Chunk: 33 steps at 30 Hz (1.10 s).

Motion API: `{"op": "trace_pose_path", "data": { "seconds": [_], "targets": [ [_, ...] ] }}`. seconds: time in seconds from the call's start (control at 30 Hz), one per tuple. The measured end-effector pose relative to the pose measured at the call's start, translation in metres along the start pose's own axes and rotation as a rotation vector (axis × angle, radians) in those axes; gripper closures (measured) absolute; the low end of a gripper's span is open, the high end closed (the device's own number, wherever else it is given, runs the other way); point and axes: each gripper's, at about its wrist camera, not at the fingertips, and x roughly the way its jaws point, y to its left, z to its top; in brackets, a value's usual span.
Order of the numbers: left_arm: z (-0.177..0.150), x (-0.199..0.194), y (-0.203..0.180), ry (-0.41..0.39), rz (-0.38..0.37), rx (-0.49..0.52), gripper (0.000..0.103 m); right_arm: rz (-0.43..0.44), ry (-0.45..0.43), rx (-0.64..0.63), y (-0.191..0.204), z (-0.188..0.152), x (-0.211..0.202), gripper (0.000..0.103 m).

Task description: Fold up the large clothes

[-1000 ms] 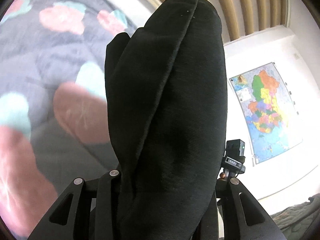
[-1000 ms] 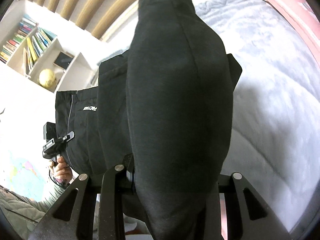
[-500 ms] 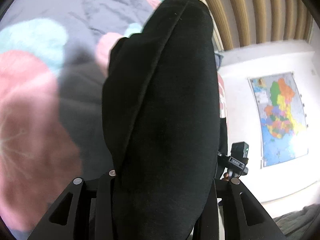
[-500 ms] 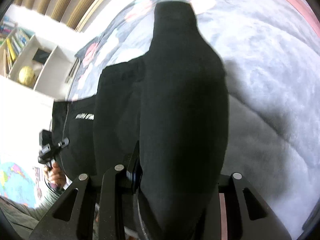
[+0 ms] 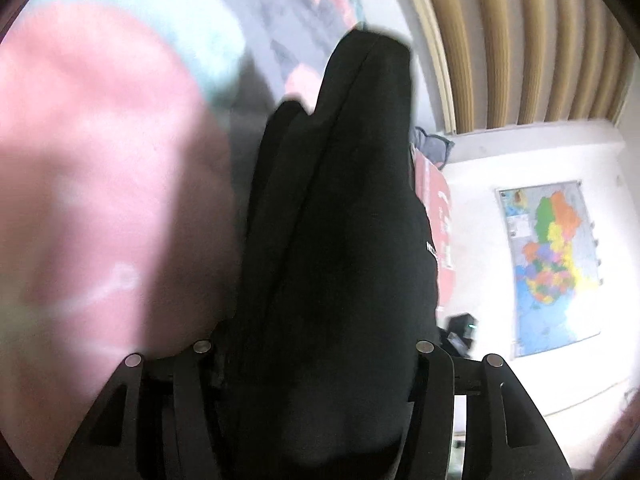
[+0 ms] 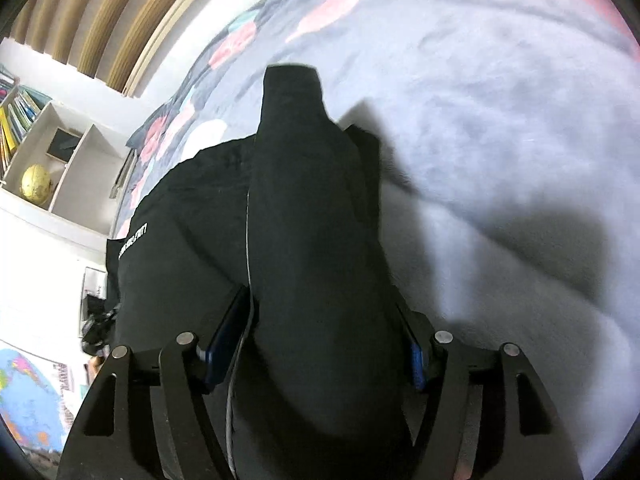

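Grey floral bedspread point(image 6: 500, 128) beneath; left gripper point(image 5: 316, 360) and right gripper point(image 6: 320, 344) each pinch soft, limp black fabric garment point(image 6: 320, 240), best held at its edges.

Matt black cloth garment point(image 6: 320, 260) lies on a soft, fuzzy fleece blanket point(image 6: 500, 140).

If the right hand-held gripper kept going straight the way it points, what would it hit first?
Probably the grey bedspread. The right hand-held gripper is clamped on the black garment, whose bunched fabric leads ahead of the fingers and would touch first; depth is unclear.
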Motion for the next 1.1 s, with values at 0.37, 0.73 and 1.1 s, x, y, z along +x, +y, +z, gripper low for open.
{"op": "trace_pose_path", "data": {
  "seconds": [0.37,0.73,1.1],
  "targets": [
    [-0.065,-0.079,-0.133,-0.265,0.385,0.483,0.046,-0.277,-0.186,-0.349,0.152,-0.064,-0.075,0.028],
    [-0.082,0.06,-0.11,-0.021,0.546,0.427,0.045,-0.386,-0.058,-0.336,0.17,-0.101,0.047,0.027],
    [-0.111,0.003,-0.191,-0.215,0.7,0.614,0.044,-0.391,-0.172,-0.271,0.206,-0.102,-0.034,0.026]
  ]
}}
